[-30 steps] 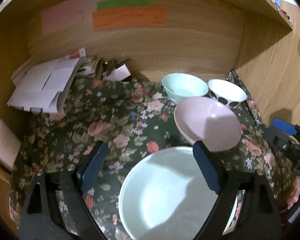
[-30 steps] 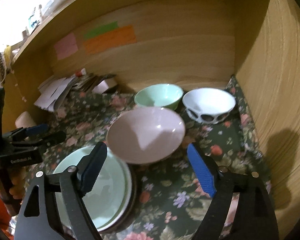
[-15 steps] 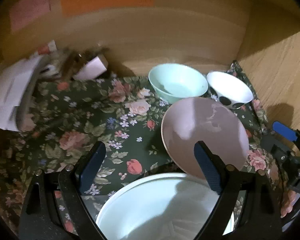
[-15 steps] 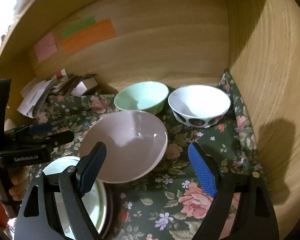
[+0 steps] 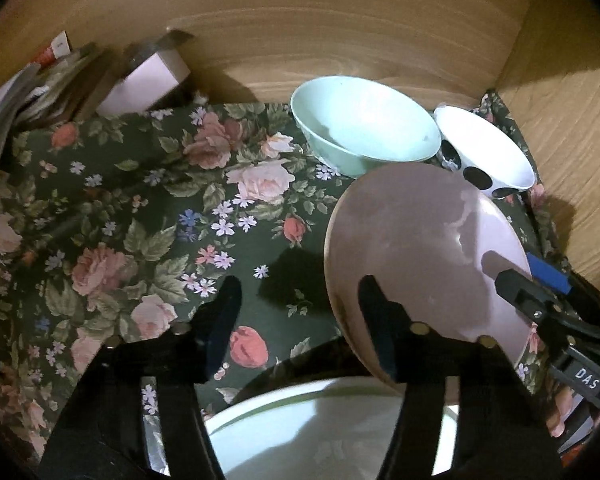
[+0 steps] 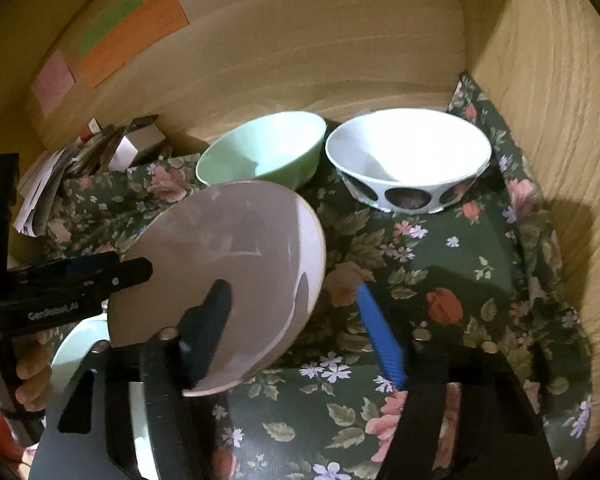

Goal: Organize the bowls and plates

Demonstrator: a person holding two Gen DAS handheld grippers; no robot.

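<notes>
Pink bowl (image 6: pixel 236 272) tilts between my two tongs: my right gripper (image 6: pixel 296 332) is closing over its rim, my left gripper (image 5: pixel 300 320) closing with nothing clearly between; it leans over the pale plate (image 5: pixel 324 432), mint bowl (image 5: pixel 364 120) and spotted bowl (image 6: pixel 408 156) behind on the floral cloth (image 5: pixel 140 216)

Dim, warm yellowish light in both wrist views, brighter toward the right where the wooden side wall (image 5: pixel 572 152) catches a lit patch. Hard dark shadows fall across the tilted pale pink bowl (image 5: pixel 420 248), lit only along its right side, and on the dark green floral cloth (image 5: pixel 148 216). The white bowl with dark oval spots (image 6: pixel 408 152) glares nearly blown-out inside. Motion blur smears the near black gripper fingers (image 6: pixel 204 332) and the paper stack (image 5: pixel 40 88). Heavy fisheye bending; corners vignette to black.
</notes>
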